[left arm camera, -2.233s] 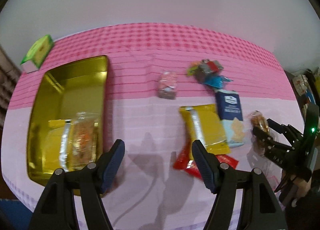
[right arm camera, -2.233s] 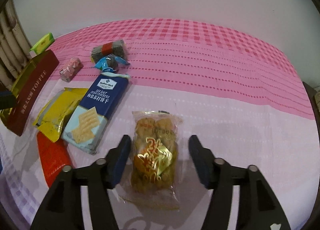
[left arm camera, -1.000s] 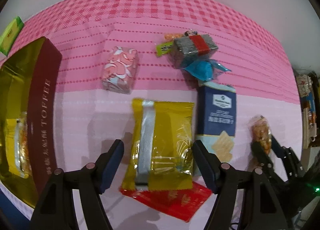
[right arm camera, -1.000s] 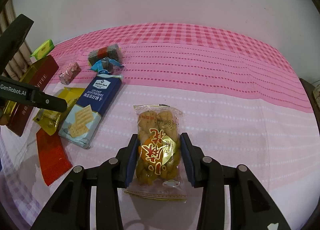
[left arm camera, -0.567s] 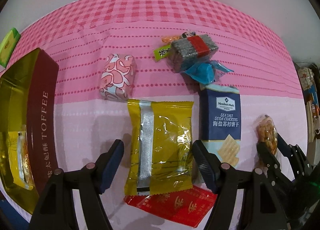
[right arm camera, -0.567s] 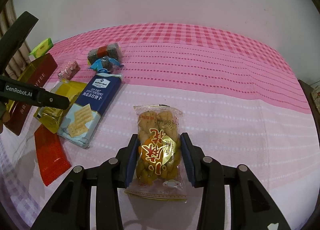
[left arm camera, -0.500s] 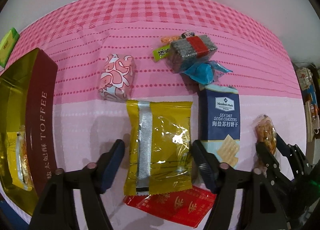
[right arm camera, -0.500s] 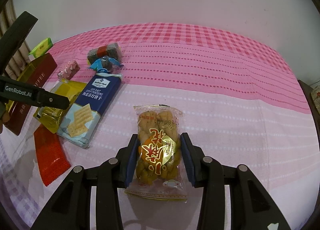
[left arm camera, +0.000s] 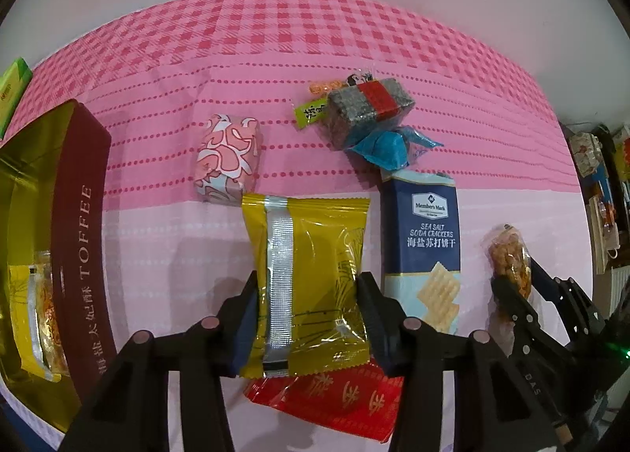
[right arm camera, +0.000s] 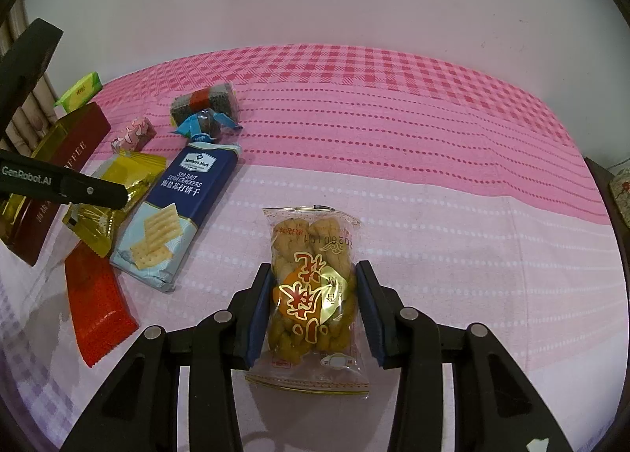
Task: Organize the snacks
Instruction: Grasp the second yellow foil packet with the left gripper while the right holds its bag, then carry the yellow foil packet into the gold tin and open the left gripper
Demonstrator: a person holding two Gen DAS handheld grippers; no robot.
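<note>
The left gripper (left arm camera: 309, 306) is closing its jaws on the yellow packet (left arm camera: 307, 278) between them — the pads meet its two long edges. Just under the packet's near end lies a red packet (left arm camera: 330, 399). Beside the right-hand jaw sits the blue cracker pack (left arm camera: 421, 247); well off the left-hand jaw stands the toffee tin (left arm camera: 78, 247), gold inside, with snacks already in it. Past the jaws lie a pink-patterned sweet (left arm camera: 228, 158), a dark seaweed bar (left arm camera: 368, 109) and a blue-wrapped candy (left arm camera: 388, 147).

The right gripper (right arm camera: 315, 304) is clamped on the clear bag of fried dough twists (right arm camera: 311, 286) — resting on the pink checked cloth (right arm camera: 433, 137).
</note>
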